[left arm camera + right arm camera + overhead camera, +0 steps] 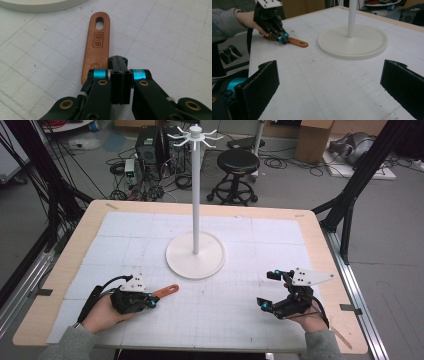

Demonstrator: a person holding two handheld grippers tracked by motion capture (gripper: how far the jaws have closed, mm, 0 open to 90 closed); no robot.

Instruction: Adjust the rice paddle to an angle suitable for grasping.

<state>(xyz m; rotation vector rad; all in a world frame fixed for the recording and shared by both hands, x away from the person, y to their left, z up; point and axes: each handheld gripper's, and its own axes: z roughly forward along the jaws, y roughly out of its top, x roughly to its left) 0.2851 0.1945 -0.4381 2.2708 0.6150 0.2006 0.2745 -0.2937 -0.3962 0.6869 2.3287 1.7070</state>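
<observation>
A flat brown wooden handle with a hang hole at its end lies on the white gridded mat, just left of the stand's base. In the left gripper view the handle runs away from me, and its near end passes under the left finger. My left gripper is shut, jaws pressed together just right of the handle's edge; the wood is not between them. From the high view the left gripper sits low over the handle's near end. My right gripper stands wide open at the mat's right, holding nothing.
A white hanger stand with a round base and tall pole rises at the table's middle, its hooks at the top. Its base lies ahead in the right gripper view. A stool and cables lie on the floor beyond the table.
</observation>
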